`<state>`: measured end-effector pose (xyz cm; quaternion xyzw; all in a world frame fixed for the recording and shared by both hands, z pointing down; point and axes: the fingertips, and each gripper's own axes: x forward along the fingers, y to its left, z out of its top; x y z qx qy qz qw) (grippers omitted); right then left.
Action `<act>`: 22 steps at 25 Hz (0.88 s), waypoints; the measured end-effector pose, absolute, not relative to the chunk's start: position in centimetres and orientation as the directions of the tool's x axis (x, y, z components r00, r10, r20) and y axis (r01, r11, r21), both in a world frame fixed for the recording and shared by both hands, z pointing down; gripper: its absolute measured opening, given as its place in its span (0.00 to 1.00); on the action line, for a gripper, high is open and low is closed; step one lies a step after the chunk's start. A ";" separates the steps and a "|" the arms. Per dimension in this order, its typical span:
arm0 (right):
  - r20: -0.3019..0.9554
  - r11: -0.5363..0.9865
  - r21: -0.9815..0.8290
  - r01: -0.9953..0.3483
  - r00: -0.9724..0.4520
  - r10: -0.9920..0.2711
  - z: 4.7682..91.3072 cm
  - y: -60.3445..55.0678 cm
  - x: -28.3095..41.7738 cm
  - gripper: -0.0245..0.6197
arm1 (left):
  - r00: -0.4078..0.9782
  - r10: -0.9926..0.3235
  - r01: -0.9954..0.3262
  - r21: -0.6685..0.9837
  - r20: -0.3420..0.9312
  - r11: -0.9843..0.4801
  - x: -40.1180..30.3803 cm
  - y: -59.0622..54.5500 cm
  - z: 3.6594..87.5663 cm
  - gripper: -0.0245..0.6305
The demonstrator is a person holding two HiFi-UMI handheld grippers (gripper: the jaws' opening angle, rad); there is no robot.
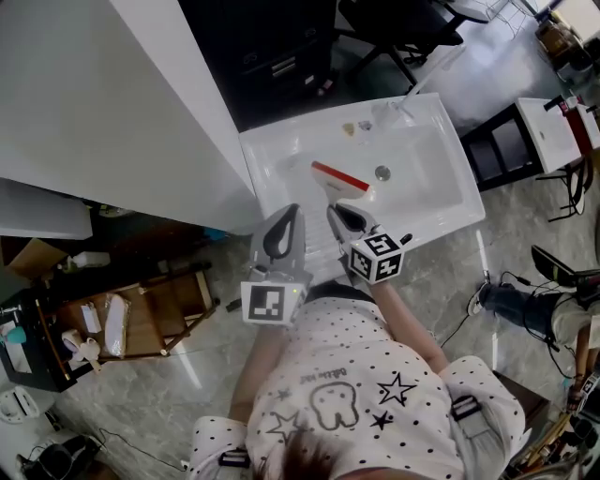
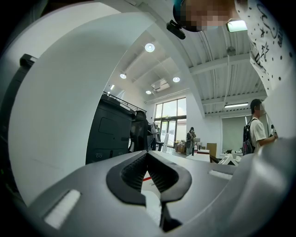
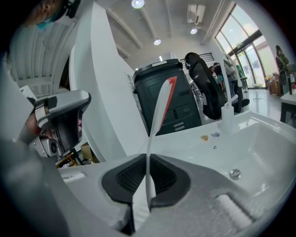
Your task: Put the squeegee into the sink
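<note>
The squeegee [image 1: 339, 180], white with a red blade, hangs over the basin of the white sink [image 1: 427, 192]. My right gripper [image 1: 341, 215] is shut on its thin white handle. In the right gripper view the handle [image 3: 149, 176] stands between the pads and the blade [image 3: 163, 104] rises beyond them, with the sink [image 3: 266, 146] and its drain [image 3: 235, 174] to the right. My left gripper [image 1: 292, 212] hovers just left of the right one, at the sink's near edge. In the left gripper view its jaws [image 2: 147, 155] meet at the tips with nothing between them.
A tall white panel [image 1: 122, 94] runs along the sink's left side. A black cabinet [image 1: 281, 56] and an office chair [image 1: 398, 28] stand behind the sink. A small faucet [image 1: 401, 106] sits on the far rim. A wooden rack [image 1: 141, 319] stands on the floor at left.
</note>
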<state>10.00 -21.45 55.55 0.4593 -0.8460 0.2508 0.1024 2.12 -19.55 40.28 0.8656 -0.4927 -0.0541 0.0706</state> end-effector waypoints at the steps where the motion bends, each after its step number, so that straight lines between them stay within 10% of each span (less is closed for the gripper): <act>1: 0.406 0.452 -0.332 -0.828 -0.558 -0.723 55.7 -21.5 10.0 0.08 | 0.506 -0.862 -0.847 0.175 -0.026 -0.502 2.1 -19.6 40.2 0.03; 22: 0.444 0.478 -0.338 -0.811 -0.585 -0.678 57.8 -22.8 9.5 0.08 | 0.469 -0.883 -0.868 0.175 -0.013 -0.464 1.8 -20.6 40.3 0.03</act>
